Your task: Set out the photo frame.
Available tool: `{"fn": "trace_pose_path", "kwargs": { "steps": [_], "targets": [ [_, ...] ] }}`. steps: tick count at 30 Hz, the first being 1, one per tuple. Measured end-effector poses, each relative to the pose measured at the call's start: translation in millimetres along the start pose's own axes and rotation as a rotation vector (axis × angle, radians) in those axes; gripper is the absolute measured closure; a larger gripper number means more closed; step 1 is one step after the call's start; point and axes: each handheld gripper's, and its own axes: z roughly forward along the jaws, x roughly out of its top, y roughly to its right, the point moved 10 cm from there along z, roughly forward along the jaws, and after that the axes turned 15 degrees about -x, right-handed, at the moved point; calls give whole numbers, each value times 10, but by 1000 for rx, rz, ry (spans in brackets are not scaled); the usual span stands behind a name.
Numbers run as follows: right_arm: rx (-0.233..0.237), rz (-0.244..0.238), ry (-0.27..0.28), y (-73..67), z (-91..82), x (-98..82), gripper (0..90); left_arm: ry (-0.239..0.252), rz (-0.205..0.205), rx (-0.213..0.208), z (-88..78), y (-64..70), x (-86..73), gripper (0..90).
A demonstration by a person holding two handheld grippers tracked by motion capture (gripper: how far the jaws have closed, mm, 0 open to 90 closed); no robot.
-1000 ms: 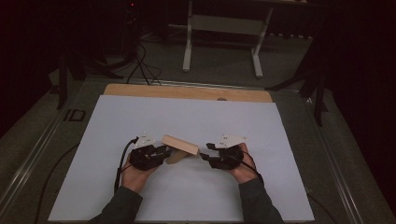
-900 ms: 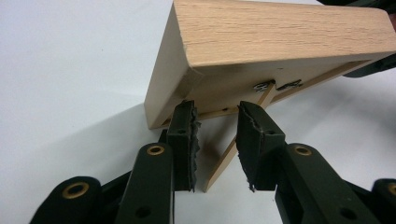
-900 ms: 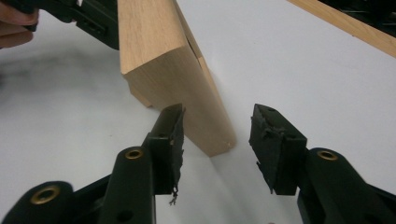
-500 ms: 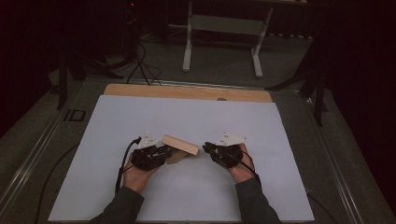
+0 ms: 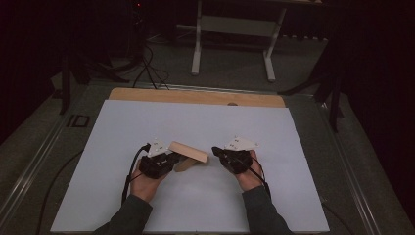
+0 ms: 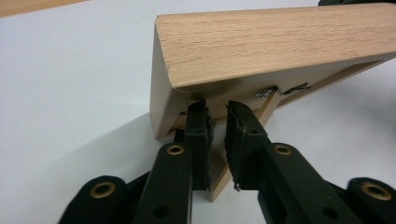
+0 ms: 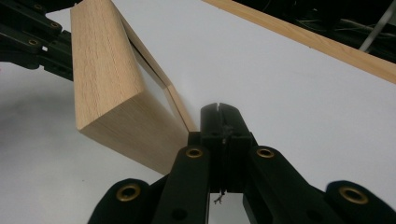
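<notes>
White tabletop point(image 5: 195, 122): left tool point(image 6: 215, 122) closing on wooden frame's point(image 6: 261, 46) thin strip, right tool point(image 7: 219, 122) pressed together, empty

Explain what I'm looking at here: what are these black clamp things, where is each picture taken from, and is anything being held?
A person holds a handheld two-jaw gripper in each hand. The high view looks down on a table under a white sheet; the other two views ride on the grippers. The left gripper has just been closing on a thin wooden strip under the wooden box-like piece, which it holds tilted. The right gripper has just closed on nothing, its jaws pressed together beside the wood's near end.
</notes>
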Motion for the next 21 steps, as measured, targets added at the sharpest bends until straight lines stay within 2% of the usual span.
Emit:
{"fn": "trace_pose_path", "kwargs": {
  "steps": [6, 21],
  "targets": [
    [1, 12, 6, -32, 32, 20, 894, 2, 3, 9, 1, -10, 6, 888],
    [24, 33, 5, -109, 73, 35, 896, -1, 17, 21, 9, -14, 19, 894]
  ]
}}
